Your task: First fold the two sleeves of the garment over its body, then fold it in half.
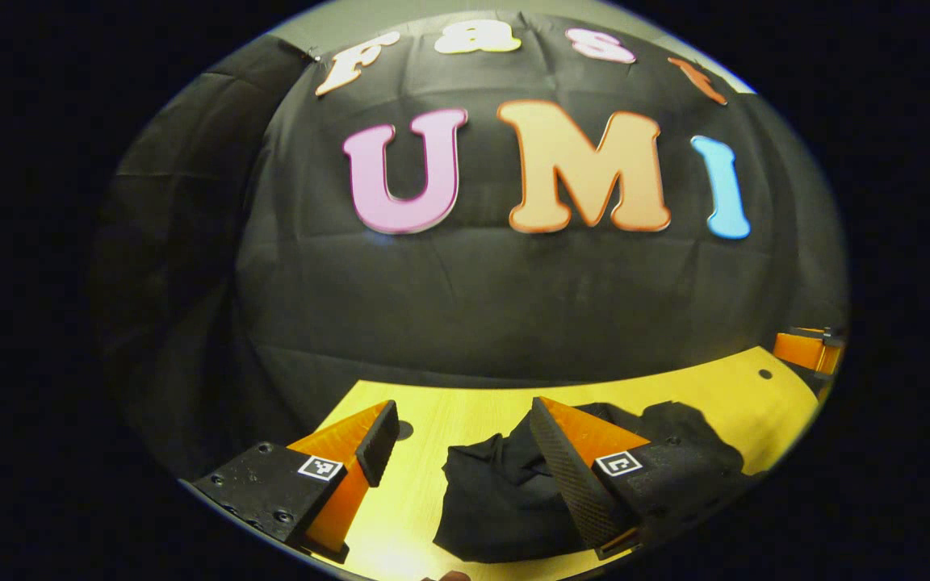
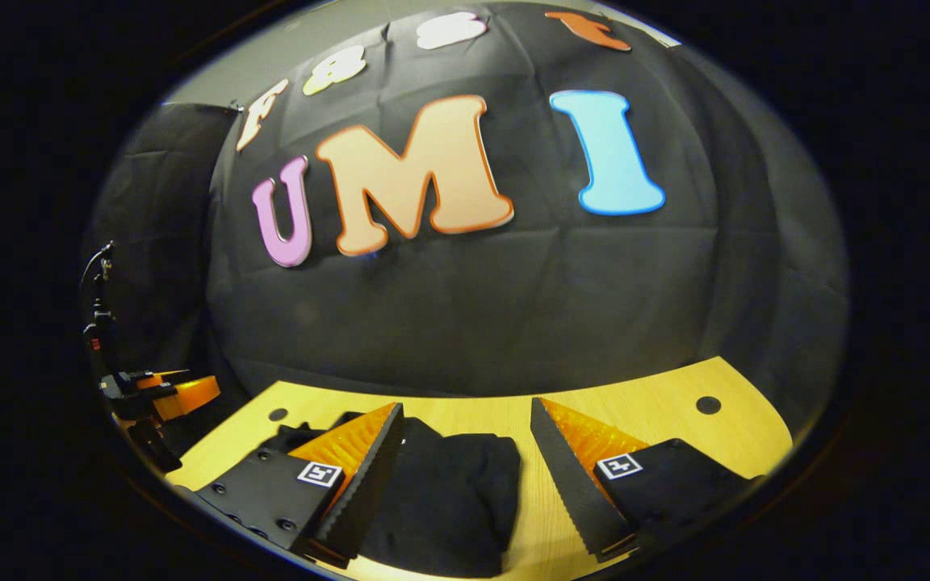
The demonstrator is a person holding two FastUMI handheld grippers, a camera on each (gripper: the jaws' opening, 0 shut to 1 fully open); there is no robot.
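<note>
**Garment lies bundled on the table; both grippers spread and empty**

Nearest the lens in the left gripper view, the left gripper has its fingers spread wide with nothing between them. The black garment lies on the yellow table just past the fingers, partly behind the right-hand one. It looks like a compact, rumpled heap, not a flat spread; no sleeve can be told apart from the body.

The right gripper likewise stands released in the right gripper view, hovering over the same dark cloth, whose right edge looks fairly straight, as a folded edge might.

Judging from this, the folds may already be made, or the cloth may only be bunched; I cannot tell which. Farther off, the other gripper shows at the table's edge in each view, against the black cloth wall.
</note>
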